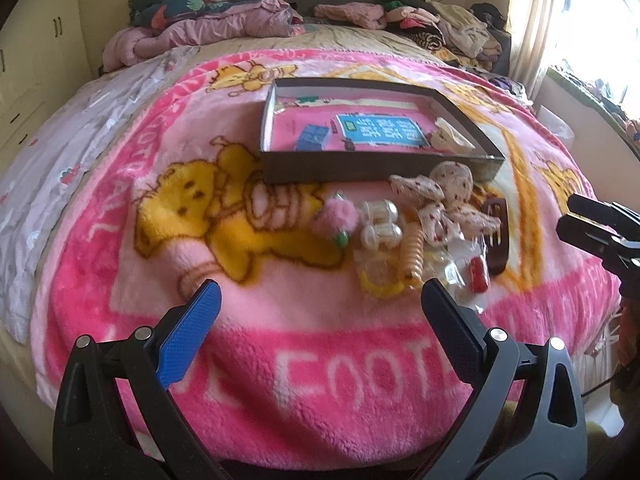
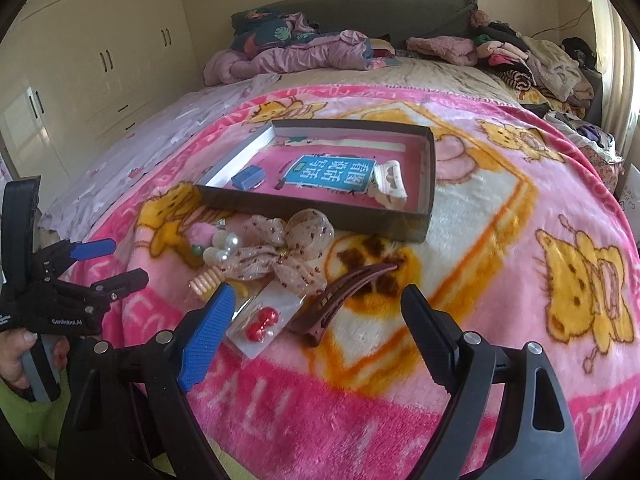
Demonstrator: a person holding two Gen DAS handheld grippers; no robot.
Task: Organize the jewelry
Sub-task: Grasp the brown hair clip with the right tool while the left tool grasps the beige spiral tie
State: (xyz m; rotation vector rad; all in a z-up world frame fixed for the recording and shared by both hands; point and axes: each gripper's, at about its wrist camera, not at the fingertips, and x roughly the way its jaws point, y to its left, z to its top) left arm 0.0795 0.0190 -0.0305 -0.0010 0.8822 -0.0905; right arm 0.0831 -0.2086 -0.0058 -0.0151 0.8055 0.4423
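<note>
Left wrist view: the left gripper (image 1: 320, 304), jaws wide apart and empty, hangs over a fluffy pink cartoon-bear blanket (image 1: 340, 352).
Jewelry pile: a dotted cream fabric bow (image 1: 436, 196), pearl-white hair clips (image 1: 380, 222) and a pink pompom (image 1: 336, 218) lie just before a shallow dark cardboard box (image 1: 376, 166).
Right wrist view: the right gripper (image 2: 320, 312), jaws spread and empty, points at a curved maroon plastic hair clip (image 2: 340, 300).
Beside it: red bead earrings on a clear-wrapped card (image 2: 262, 322).
Advice: take one piece at a time, straddling the maroon clip across its narrow width, then carry it to the box.
</note>
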